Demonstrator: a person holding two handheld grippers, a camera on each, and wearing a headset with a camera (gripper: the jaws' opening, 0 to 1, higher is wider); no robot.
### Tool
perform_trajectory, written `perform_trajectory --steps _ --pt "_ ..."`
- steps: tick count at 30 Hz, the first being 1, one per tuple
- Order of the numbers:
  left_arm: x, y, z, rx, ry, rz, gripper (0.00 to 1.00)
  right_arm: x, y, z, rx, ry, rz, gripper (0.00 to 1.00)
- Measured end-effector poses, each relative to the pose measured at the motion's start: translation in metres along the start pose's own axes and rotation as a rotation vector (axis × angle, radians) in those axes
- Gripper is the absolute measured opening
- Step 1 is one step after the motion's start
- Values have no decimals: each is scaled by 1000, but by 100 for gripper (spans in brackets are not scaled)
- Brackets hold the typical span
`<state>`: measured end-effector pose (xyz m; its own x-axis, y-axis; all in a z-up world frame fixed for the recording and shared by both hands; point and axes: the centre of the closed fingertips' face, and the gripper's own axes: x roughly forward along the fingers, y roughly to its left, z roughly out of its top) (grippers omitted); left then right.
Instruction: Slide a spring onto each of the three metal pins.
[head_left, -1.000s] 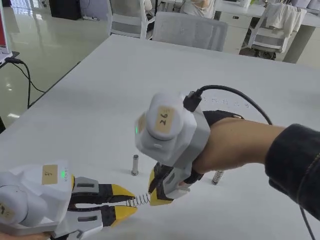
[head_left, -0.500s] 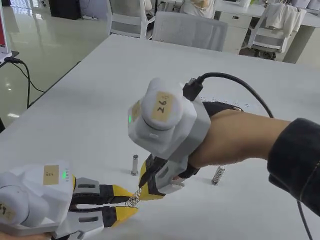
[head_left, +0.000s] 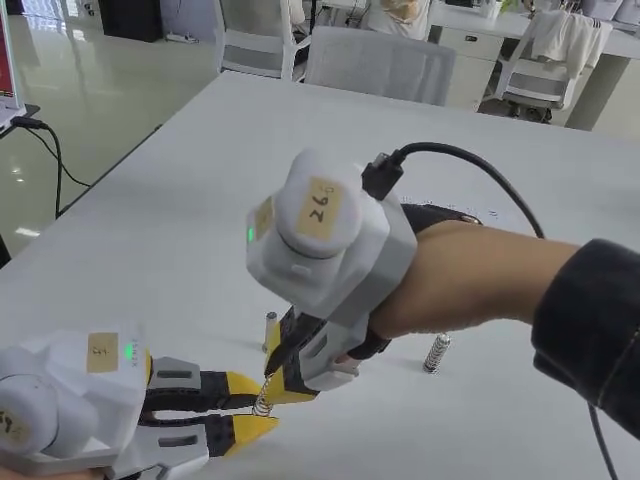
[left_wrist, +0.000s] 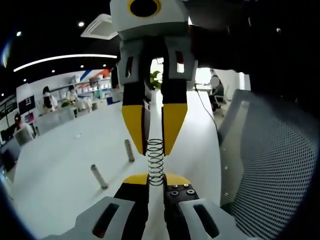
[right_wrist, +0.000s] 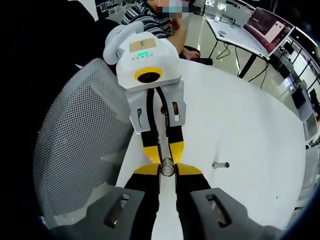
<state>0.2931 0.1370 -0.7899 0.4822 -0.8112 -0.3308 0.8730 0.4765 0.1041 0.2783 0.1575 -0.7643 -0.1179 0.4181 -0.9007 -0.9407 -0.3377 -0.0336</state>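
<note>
Against the head view of a second ago, the white right gripper with yellow-tipped jaws (head_left: 282, 385) sits further toward the lower left. Its tips are now almost against the matching left gripper (head_left: 262, 405) at the bottom left. The small coiled steel spring (head_left: 263, 400) between them is stretched sideways in that earlier picture — now it is short and tipped up. We judge it is being pushed home, so this pin looks nearly loaded.

Both claws are pinched almost closed, each on one end of the spring. Whether a pin runs inside the coils — we cannot tell. The bare grey metal pin (head_left: 270, 325) at centre is half hidden behind the right gripper. The pin already wearing a spring (head_left: 435, 352) stands right of centre on the white table (head_left: 180, 220).
</note>
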Motion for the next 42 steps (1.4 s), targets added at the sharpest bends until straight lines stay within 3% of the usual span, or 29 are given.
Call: perform_trajectory --steps 15,21,34,42 --pt "1 0 9 9 -23 1 2 6 1 -6 14 12 12 9" --pt "0 2 17 0 -52 4 2 7 0 -7 17 13 10 9" --pt "2 4 13 -11 -48 11 3 9 -4 -9 22 27 11 9" --pt "0 6 6 -50 -42 22 10 10 -8 -11 25 36 4 9"
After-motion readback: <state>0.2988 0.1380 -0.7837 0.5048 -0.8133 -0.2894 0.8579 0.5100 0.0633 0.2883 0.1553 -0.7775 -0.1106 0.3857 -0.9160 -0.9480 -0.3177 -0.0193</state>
